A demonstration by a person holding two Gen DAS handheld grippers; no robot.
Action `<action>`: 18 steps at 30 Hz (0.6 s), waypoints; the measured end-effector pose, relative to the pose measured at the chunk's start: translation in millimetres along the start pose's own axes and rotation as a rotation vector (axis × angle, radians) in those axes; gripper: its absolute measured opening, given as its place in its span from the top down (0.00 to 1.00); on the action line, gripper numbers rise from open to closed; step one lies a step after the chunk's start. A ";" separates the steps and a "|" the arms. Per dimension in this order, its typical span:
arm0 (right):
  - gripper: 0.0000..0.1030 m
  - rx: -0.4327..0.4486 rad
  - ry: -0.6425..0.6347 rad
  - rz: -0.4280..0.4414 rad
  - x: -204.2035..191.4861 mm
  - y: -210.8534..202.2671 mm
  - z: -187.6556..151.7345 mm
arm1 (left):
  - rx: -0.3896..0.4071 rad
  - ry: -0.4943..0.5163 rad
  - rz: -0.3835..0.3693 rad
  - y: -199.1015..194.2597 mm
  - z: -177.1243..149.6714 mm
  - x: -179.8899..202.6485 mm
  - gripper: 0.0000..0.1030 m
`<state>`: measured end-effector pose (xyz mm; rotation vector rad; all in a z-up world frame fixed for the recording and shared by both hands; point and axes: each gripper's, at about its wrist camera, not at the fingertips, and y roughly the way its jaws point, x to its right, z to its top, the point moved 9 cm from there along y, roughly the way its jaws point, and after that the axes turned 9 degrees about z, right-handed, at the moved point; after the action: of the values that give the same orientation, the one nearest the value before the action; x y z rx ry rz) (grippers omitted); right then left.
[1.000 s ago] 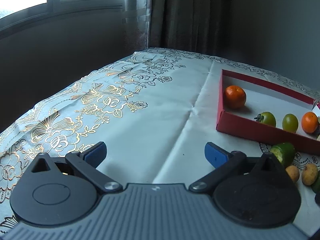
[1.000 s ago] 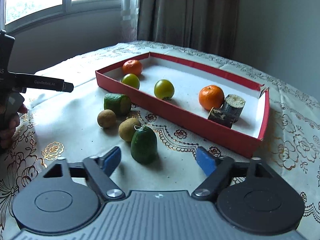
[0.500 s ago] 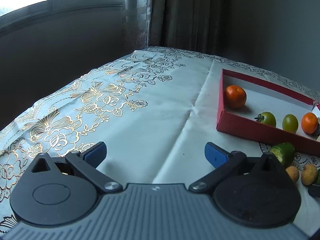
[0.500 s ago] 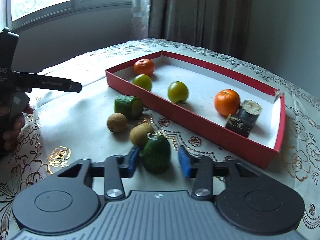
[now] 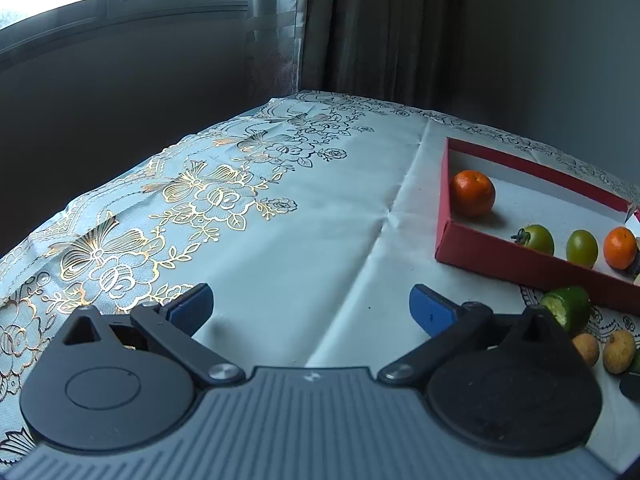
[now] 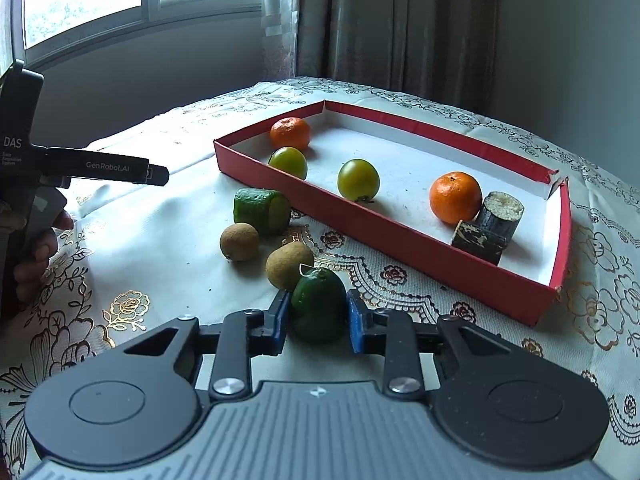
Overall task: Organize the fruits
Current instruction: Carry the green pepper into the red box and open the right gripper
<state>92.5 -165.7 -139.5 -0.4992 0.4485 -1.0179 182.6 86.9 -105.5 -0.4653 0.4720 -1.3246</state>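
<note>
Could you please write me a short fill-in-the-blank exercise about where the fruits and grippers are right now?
1. The right gripper has its jaws closed on a ____ fruit.
2. The red tray holds ____ oranges.
3. The left gripper has its jaws ____.
4. The two brown fruits lie ____ the tray.

Missing words: green; two; open; outside

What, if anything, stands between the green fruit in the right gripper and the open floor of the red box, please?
Only the box's near red wall. The right gripper is closed on the dark green fruit, and the patterned cloth between it and the red box lies bare. The brown fruit sits to the left, off that line. White floor shows beyond the wall.
</note>
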 end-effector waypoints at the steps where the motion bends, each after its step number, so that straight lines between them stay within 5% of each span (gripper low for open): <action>1: 0.72 0.002 0.005 0.000 0.3 -0.4 -0.2 | -0.001 -0.001 0.000 0.2 -0.1 -0.2 0.00; 18: 0.72 0.146 0.069 -0.047 2.0 -36.9 16.7 | -0.004 -0.006 0.005 0.7 -0.8 -2.1 0.00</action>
<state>77.7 -180.4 -104.7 -0.3464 0.4222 -1.1070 182.4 89.0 -106.5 -0.4711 0.4702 -1.3170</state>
